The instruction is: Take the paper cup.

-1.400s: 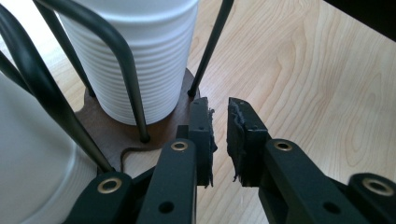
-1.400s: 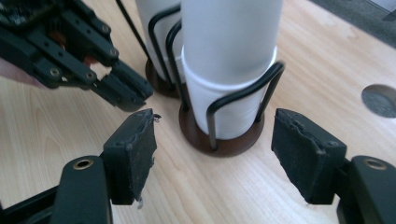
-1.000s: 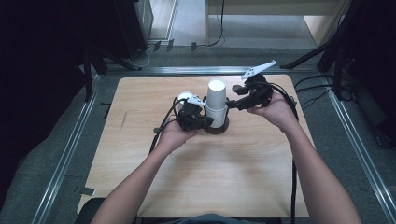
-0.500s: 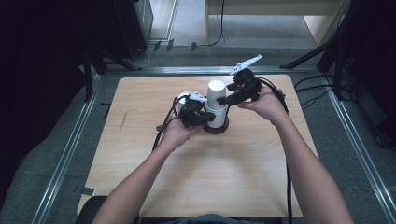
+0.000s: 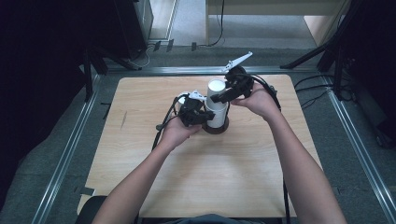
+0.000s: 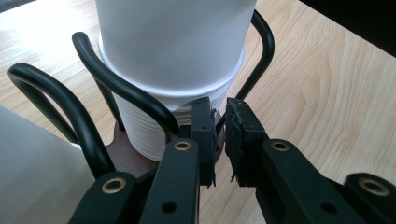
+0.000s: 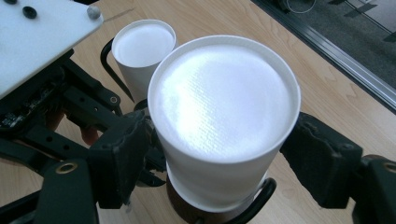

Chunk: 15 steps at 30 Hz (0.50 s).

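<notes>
Wooden tabletop [image 5: 140, 186], frame centre: cup stack [image 5: 215, 100] sits in wire holder [image 6: 126, 88]. Left gripper [image 6: 220, 122] clamps the wire. Right gripper [image 7: 210, 154], jaws just widened, straddles the top cup without contact. Risk: off-centre closure tips the stack.

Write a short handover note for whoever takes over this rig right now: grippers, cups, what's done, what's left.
Left gripper: shut on a wire loop of the black cup holder, steadying it on the table.
Right gripper: jaws have just been opening; they straddle the top cup of the white stack, not clamped.
Done: holder secured, right jaws in place.
Left: probably close on that cup and lift it off.
</notes>
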Each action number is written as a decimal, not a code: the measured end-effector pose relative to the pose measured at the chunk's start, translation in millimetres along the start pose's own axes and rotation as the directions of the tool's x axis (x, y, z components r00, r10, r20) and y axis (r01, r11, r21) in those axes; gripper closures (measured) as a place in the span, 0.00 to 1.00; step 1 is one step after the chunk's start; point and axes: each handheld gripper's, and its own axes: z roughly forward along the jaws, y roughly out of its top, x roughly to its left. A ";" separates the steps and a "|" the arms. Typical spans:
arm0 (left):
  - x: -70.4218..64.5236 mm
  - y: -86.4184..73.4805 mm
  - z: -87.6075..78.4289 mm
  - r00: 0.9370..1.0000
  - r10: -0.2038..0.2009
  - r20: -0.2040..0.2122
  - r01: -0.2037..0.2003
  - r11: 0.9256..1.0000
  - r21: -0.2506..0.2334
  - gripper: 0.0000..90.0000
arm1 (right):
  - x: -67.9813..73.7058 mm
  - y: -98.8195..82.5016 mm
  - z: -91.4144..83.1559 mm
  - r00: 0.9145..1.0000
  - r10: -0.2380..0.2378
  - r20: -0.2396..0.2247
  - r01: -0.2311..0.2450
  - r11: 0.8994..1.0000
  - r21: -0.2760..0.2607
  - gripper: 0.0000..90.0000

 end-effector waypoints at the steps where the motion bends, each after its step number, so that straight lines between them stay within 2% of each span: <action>1: 0.0 -0.1 0.2 1.000 0.001 0.001 -0.001 1.000 0.000 0.91 | 0.1 0.8 0.7 1.000 0.000 0.003 0.000 1.000 0.003 0.26; 6: -0.3 -0.1 0.2 1.000 0.003 0.001 -0.003 1.000 -0.002 0.90 | 0.2 5.4 3.2 1.000 -0.002 0.021 0.002 1.000 0.021 0.33; 10: -0.4 -0.4 0.3 1.000 0.003 0.002 -0.003 1.000 -0.003 0.90 | 1.3 7.1 1.6 1.000 -0.007 0.029 0.006 0.999 0.039 0.34; 15: -0.4 -0.5 0.4 1.000 0.004 0.002 -0.004 1.000 -0.005 0.89 | 1.7 9.3 -1.8 1.000 -0.005 0.029 0.004 0.999 0.037 0.35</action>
